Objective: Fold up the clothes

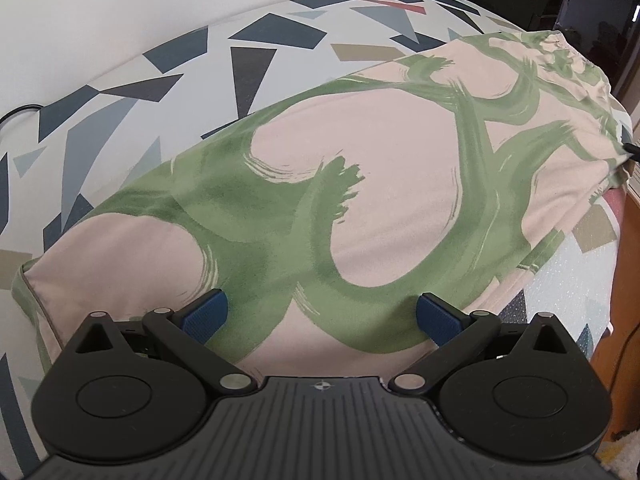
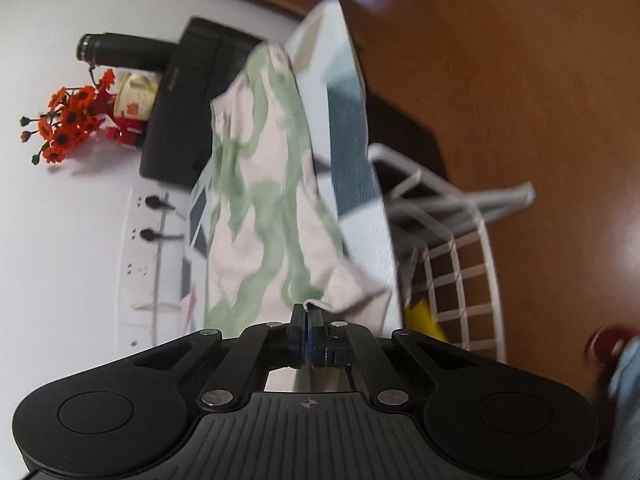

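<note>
Lying under a white cover (image 1: pixel 192 60) printed with blue and grey shards, backing onto a plain white wall (image 1: pixel 120 4). Standing past the far corner: a black cabinet (image 2: pixel 188 96) carrying a cream mug (image 2: pixel 134 96) and orange flowers (image 2: pixel 68 120). Showing beside the cover's edge: brown wooden floor (image 2: pixel 520 80) and a white wire basket (image 2: pixel 460 272).

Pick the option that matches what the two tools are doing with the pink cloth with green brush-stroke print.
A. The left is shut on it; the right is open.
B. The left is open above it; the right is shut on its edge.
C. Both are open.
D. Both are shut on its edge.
B: the left tool has its blue pads spread wide over the pink cloth with green brush-stroke print, while the right tool is pinched shut on the cloth's edge.
</note>
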Motion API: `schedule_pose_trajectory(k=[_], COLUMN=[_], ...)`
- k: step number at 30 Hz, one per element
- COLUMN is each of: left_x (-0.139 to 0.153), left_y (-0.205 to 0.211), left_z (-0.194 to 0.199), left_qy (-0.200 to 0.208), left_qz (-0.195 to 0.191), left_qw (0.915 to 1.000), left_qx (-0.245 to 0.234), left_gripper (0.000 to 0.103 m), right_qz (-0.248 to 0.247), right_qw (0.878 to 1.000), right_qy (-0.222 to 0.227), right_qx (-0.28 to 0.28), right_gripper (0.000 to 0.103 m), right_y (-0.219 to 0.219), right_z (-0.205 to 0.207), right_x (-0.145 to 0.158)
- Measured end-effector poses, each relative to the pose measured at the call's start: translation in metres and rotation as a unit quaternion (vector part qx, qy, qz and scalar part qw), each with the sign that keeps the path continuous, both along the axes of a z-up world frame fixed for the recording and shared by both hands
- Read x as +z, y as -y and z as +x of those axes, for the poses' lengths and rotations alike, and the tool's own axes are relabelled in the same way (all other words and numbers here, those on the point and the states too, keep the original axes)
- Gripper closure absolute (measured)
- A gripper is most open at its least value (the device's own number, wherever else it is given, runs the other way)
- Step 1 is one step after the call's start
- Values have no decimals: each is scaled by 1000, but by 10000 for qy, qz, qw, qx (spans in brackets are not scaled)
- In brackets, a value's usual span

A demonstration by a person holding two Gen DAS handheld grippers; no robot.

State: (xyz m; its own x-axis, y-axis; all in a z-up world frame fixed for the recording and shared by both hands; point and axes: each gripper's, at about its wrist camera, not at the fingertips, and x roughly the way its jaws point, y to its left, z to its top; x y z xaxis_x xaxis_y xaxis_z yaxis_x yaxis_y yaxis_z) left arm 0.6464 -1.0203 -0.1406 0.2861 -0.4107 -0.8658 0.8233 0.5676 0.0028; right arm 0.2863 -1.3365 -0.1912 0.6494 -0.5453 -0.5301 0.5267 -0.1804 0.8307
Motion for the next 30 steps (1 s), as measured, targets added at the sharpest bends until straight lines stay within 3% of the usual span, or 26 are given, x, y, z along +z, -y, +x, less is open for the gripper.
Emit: schedule_pose_trajectory(k=[9,12,13,14,16,20,22,24,25,27,28,30], left_x=[-1,-2,-2,-2,-2,-3,0,7,13,22,24,26], left_y=[-1,-3,-3,-3,-3,-4,-7,-20,-37,-75,-89,-110], left_z=[-2,-4,-5,-5,-6,-8,-8,-5,-3,-6,-9,-17], left_qy=[112,150,156,159,159,164,56,-248,-515,-1012,-1105,-1006], left_qz=[-131,-180,-186,-186,-186,-185,-130,-174,-482,-1163,-1311,-1319], left_qw=[9997,9994,9994,9993,9991,9982,9968,9894,9791,9511,9407,9275], left_qx=[177,236,263,292,350,553,787,1424,1906,2675,2928,3351], left_gripper=[0,0,0,0,0,0,0,1,1,1,1,1], right_qz=[337,209,86,-35,-247,-819,-1057,-1300,-1394,-1588,-1759,-2185], right_qw=[9983,9976,9972,9960,9912,9811,9675,9479,9373,9131,8972,8614], right_qy=[-405,-527,-657,-854,-1293,-1616,-1971,-2326,-2446,-2563,-2622,-2812], right_qx=[-262,-387,-334,-266,-111,684,1180,1747,2053,2744,3088,3623], right_gripper=[102,95,80,56,33,23,16,12,4,1,1,1], right_y=[-8,-9,-10,-10,-12,-17,-26,-38,-44,-58,-65,-81], right_z=[-23,-31,-31,-30,-21,10,34,63,77,107,122,148], right_x=[-17,-8,-2,6,23,46,52,58,61,66,67,70])
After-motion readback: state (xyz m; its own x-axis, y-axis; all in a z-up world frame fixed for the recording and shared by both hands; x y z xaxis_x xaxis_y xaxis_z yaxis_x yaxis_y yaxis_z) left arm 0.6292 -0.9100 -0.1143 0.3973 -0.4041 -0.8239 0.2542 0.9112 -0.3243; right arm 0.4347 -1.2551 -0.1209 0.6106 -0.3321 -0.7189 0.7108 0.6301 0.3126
